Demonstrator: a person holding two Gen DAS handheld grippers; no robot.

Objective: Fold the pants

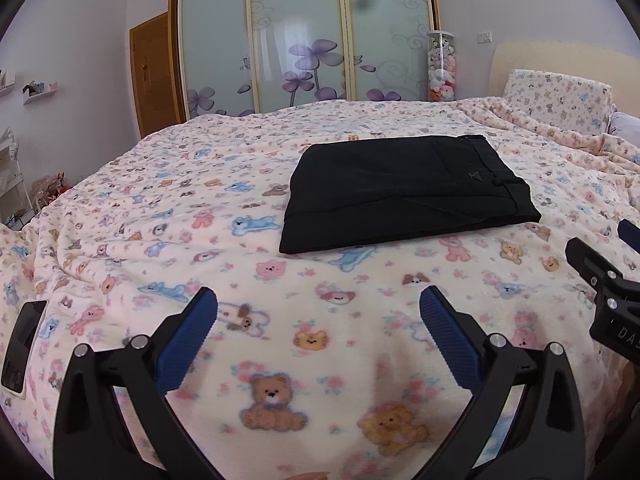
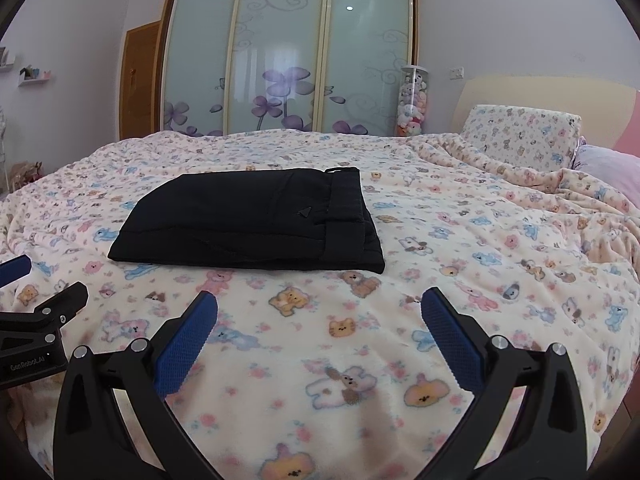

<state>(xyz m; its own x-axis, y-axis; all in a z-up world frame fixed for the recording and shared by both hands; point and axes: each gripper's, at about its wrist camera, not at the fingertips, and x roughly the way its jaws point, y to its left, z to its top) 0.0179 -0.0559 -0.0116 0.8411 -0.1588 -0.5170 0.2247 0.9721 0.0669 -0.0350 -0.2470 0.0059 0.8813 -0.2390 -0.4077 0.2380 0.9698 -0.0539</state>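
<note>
Black pants lie folded in a flat rectangle on the bear-print blanket at the middle of your frames, while your left gripper and right gripper hover below them, both spread wide and holding nothing.

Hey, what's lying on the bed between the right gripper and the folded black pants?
Nothing but bare teddy-bear blanket. In the right wrist view, the stretch from the open right gripper to the folded black pants holds no other object.
</note>
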